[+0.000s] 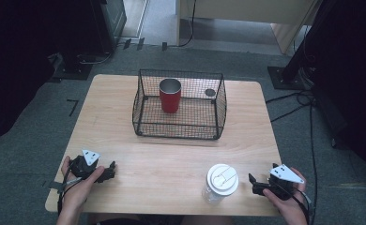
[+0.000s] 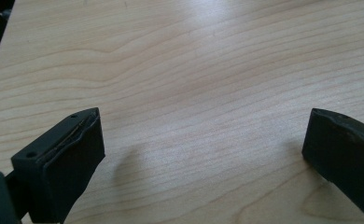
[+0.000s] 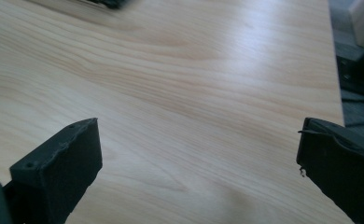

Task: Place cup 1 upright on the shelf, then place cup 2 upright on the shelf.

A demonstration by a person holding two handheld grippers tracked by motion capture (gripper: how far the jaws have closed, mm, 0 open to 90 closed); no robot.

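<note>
High view first: a light wooden table [image 1: 171,154] is seen from above, with a black wire mesh basket [image 1: 179,126] set toward its far middle; a red metal tumbler with a silver rim [image 1: 170,96] is stood upright inside that basket, toward its back left, and a small dark round spot [image 1: 210,93] can be made out by the basket's back right, though what it is can't be told; nearer the front edge, a clear plastic cup with a white lid [image 1: 221,182] is stood upright on the bare wood, well apart from the basket; the right gripper [image 1: 256,183] is held low at the front right corner, just beside that lidded cup but not touching it; the left gripper [image 1: 110,171] is rested at the front left corner, well apart from the cup. Left gripper view: the left gripper [image 2: 203,140] is shown with its jaws spread wide, plain wood grain between them; right gripper view: same deal for the right gripper [image 3: 199,149], jaws held wide apart with nothing gripped, and some grey floor seen past the table's edge.
</note>
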